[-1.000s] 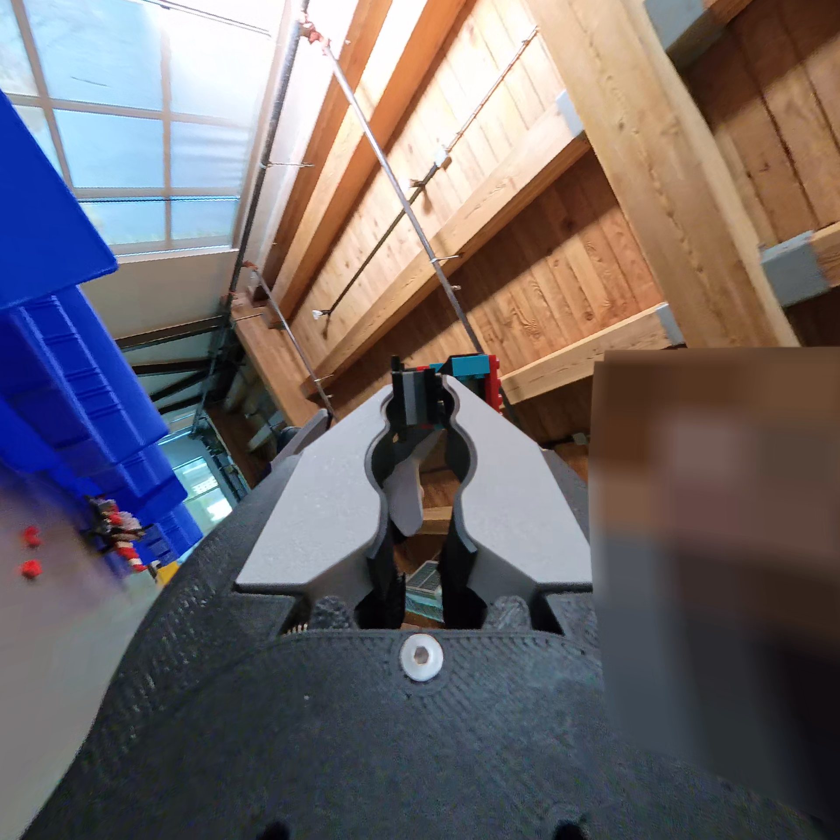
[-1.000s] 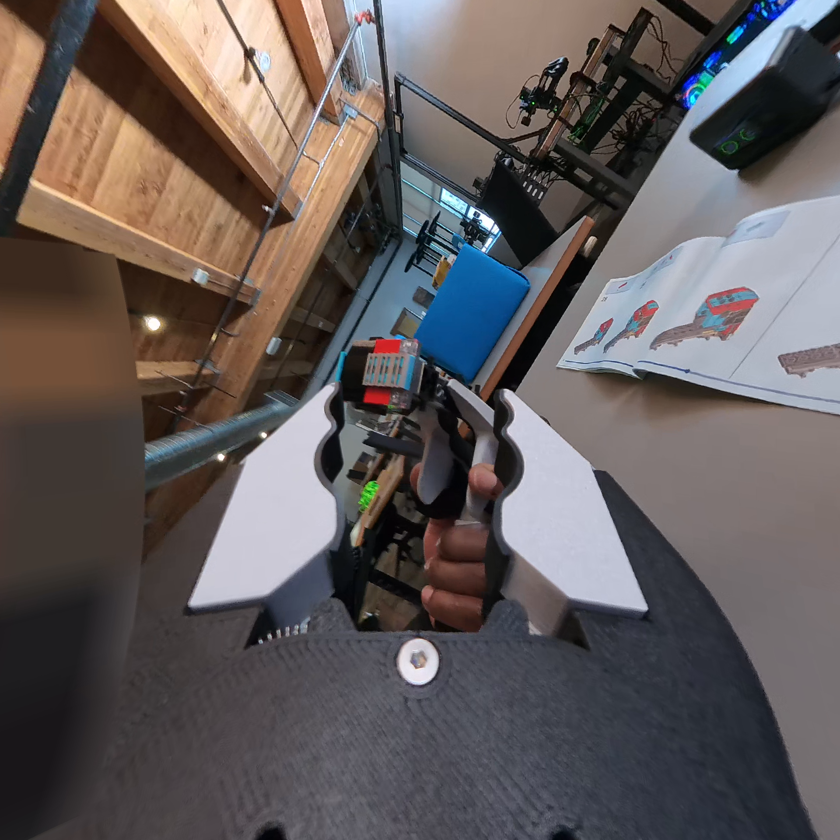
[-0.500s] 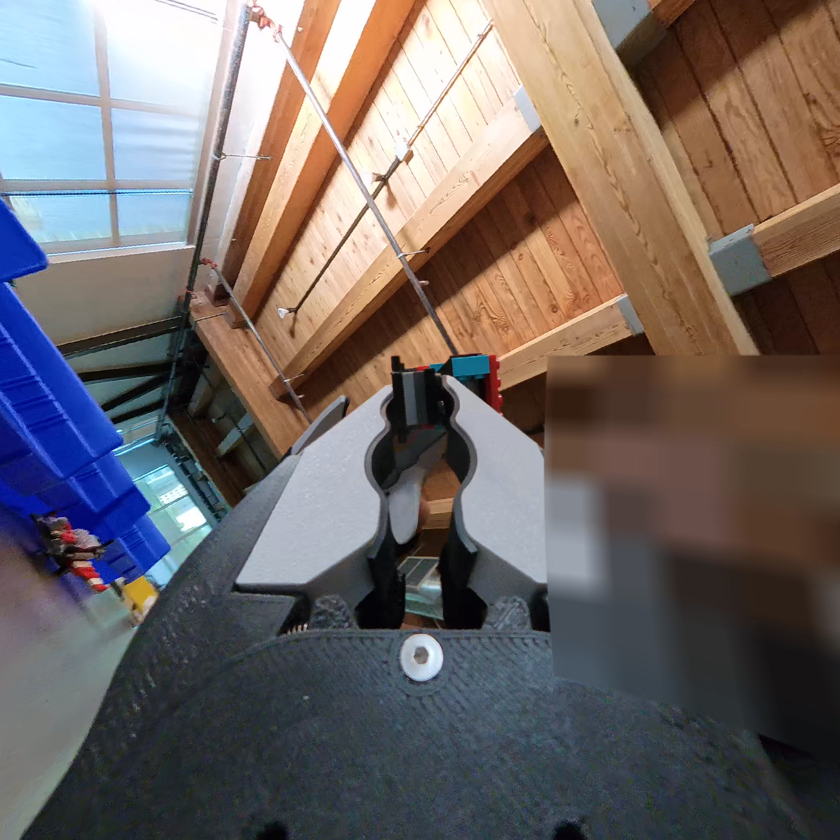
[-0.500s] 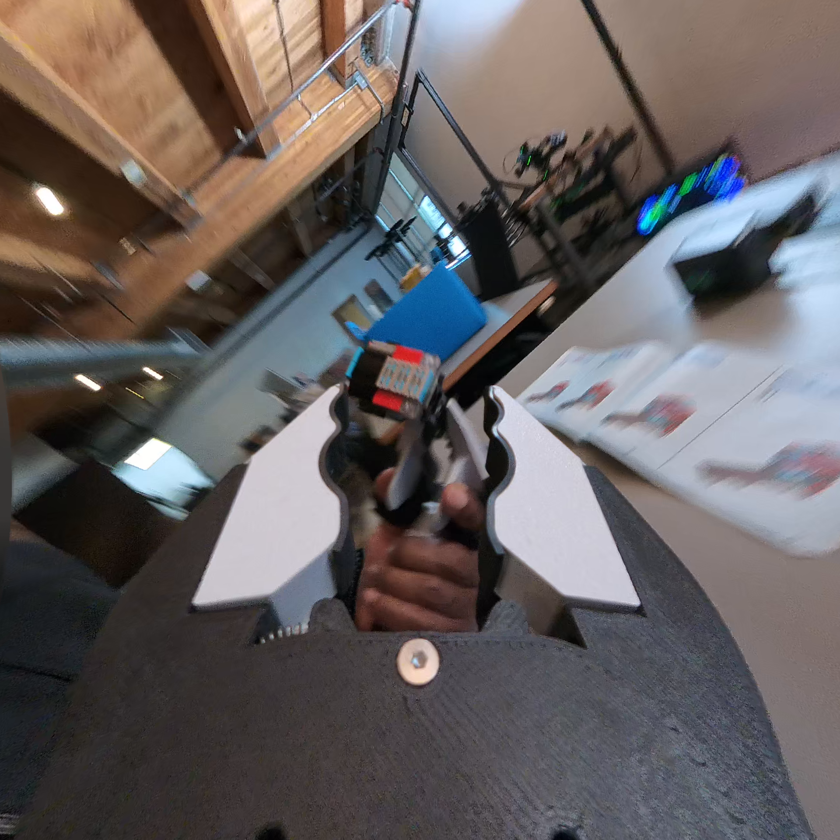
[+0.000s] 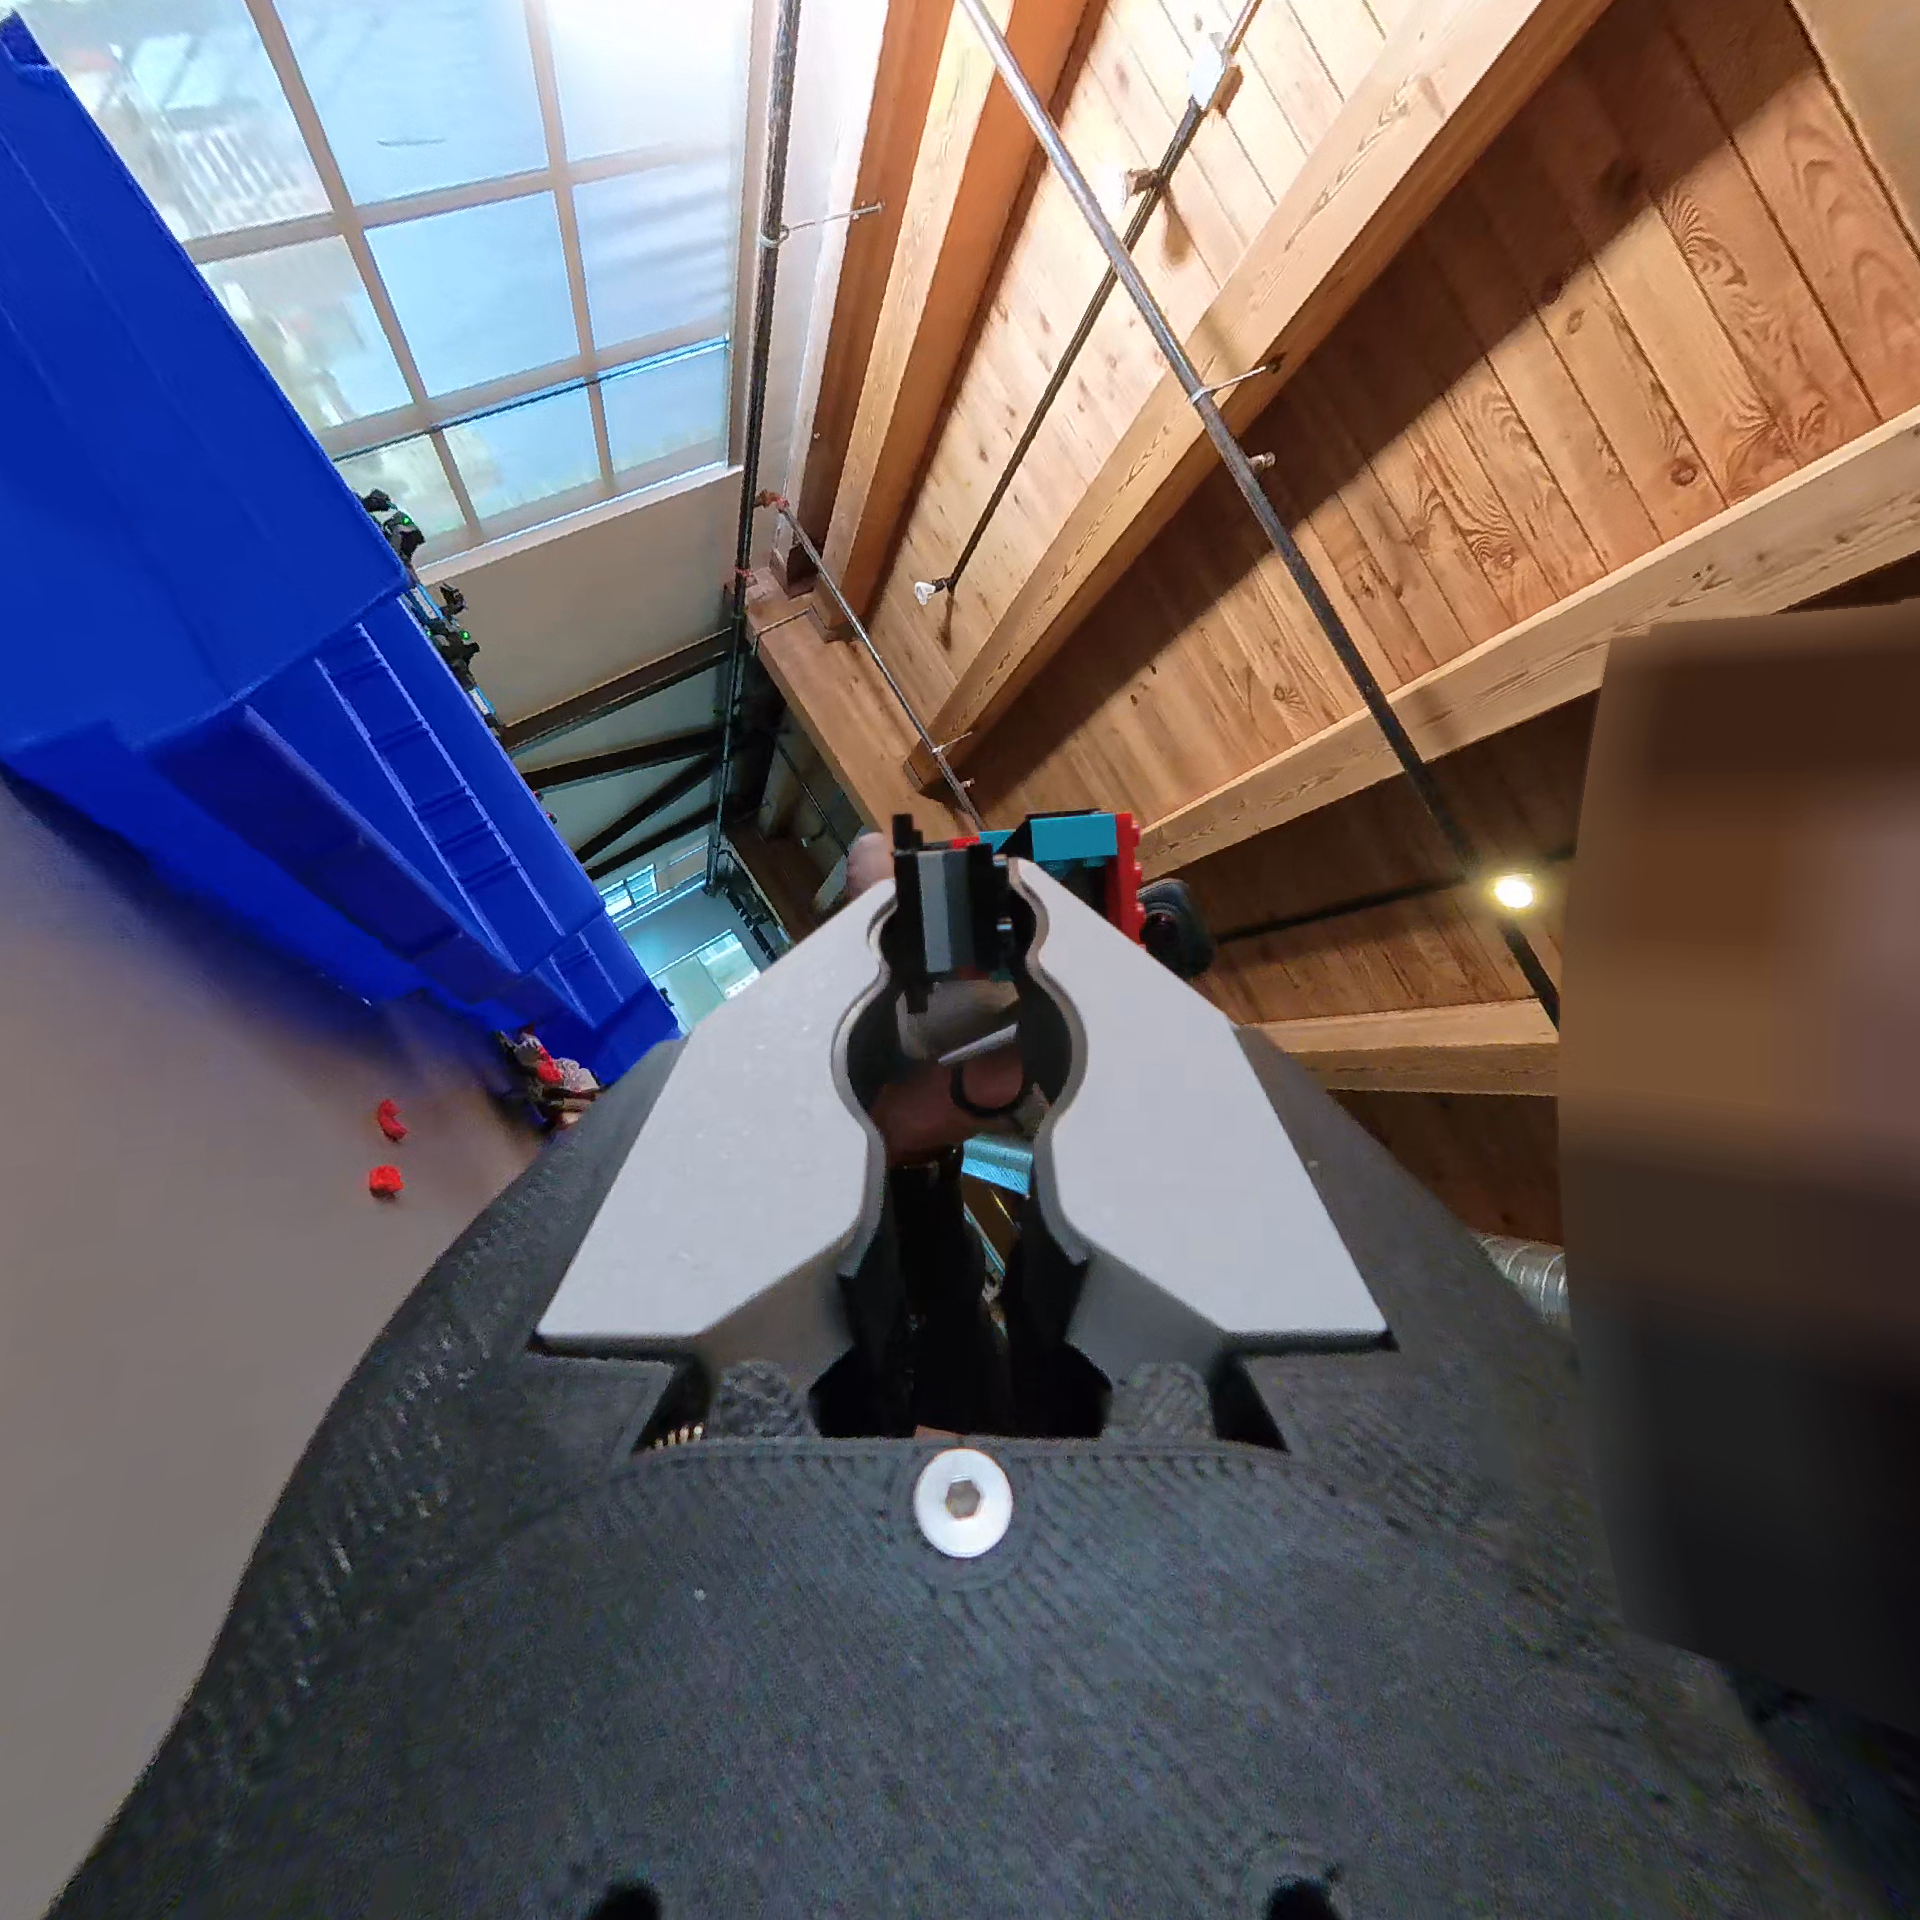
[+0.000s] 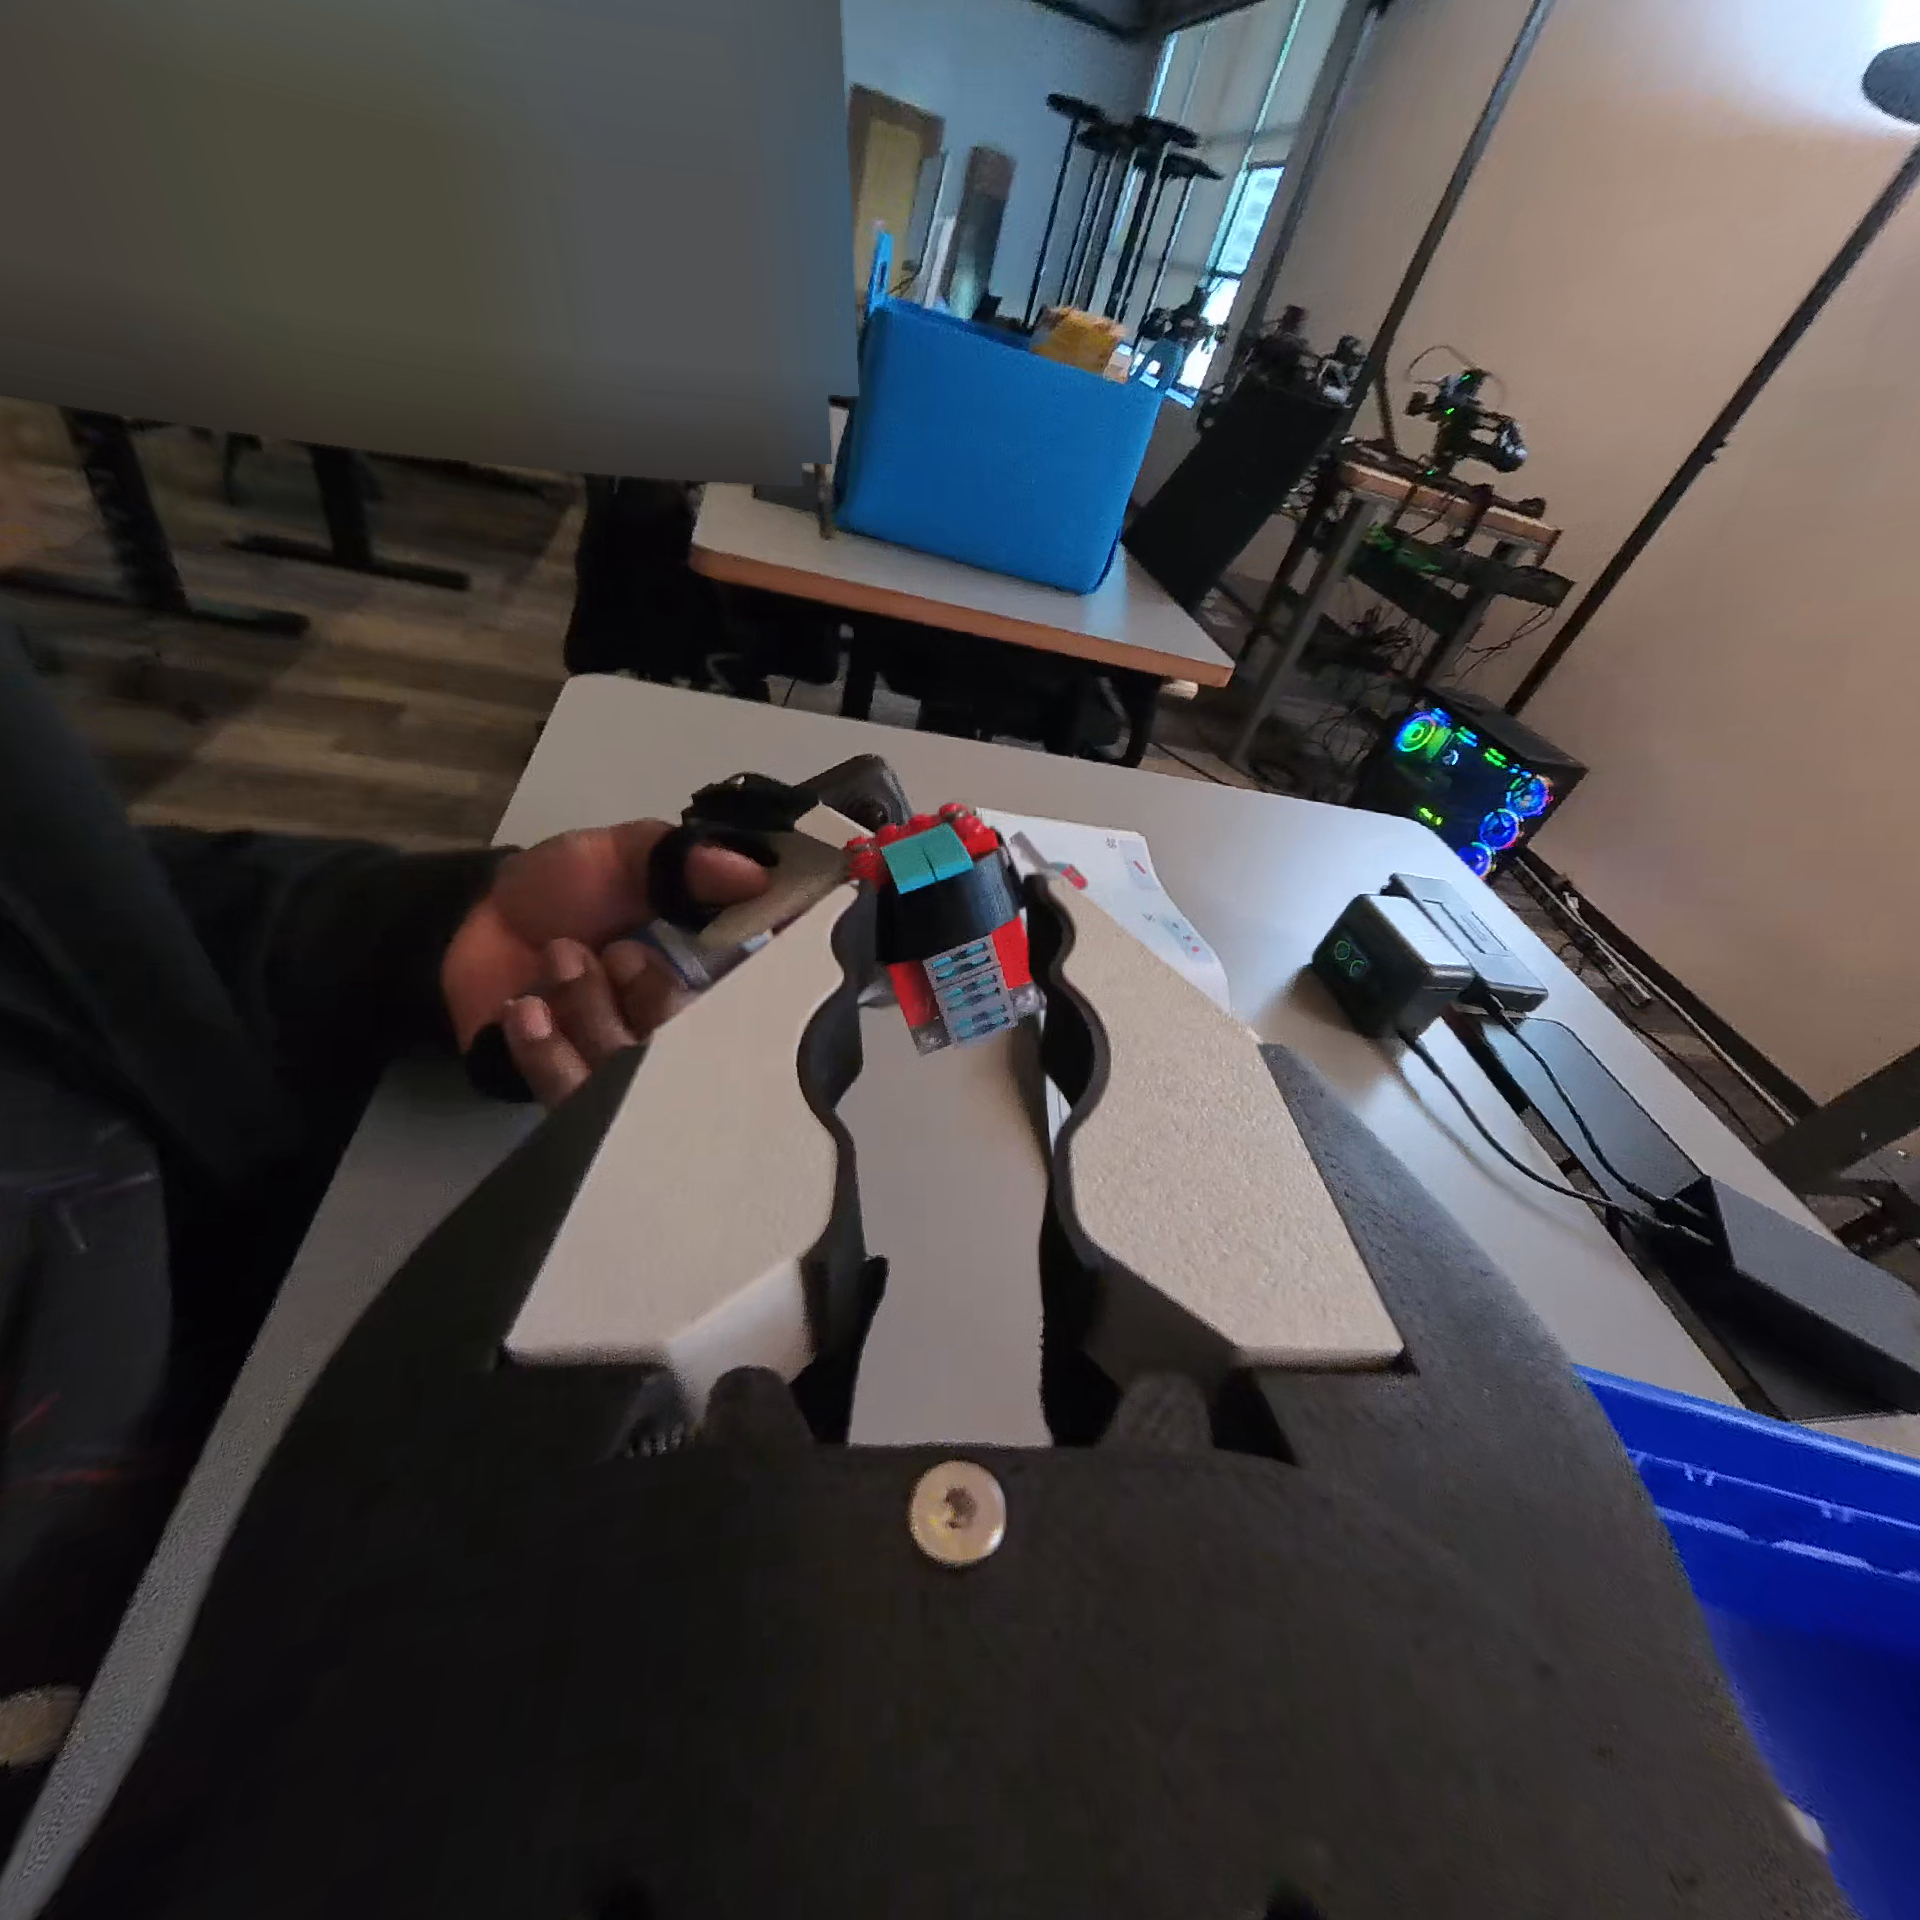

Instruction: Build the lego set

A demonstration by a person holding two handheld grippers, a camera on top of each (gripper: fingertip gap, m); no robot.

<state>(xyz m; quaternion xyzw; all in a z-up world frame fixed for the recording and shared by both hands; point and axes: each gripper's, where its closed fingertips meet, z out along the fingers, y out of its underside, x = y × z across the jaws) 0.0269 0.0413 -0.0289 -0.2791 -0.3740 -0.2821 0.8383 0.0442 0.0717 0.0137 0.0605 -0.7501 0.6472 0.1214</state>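
Both grippers are clamping the lego model (image 6: 951,935) midair above the table (image 6: 1299,873): right gripper (image 6: 940,914) gripping its body, left gripper (image 5: 951,914) pinching the grey-black end (seating it, probably). Squeeze squarely, avoid twisting.

lego model (image 6: 951,935): we see red, black and teal bricks, with a grey face striped in light blue
left gripper (image 5: 951,914): we note pale grey fingers on a black textured body
right gripper (image 6: 940,925): we find the same pale grey and black
bins (image 5: 208,582): we see deep blue
loose pieces (image 5: 384,1179): red, on a grey-beige table (image 5: 156,1195)
ceiling (image 5: 1351,468): we see warm brown planks
box (image 6: 987,457): bright blue
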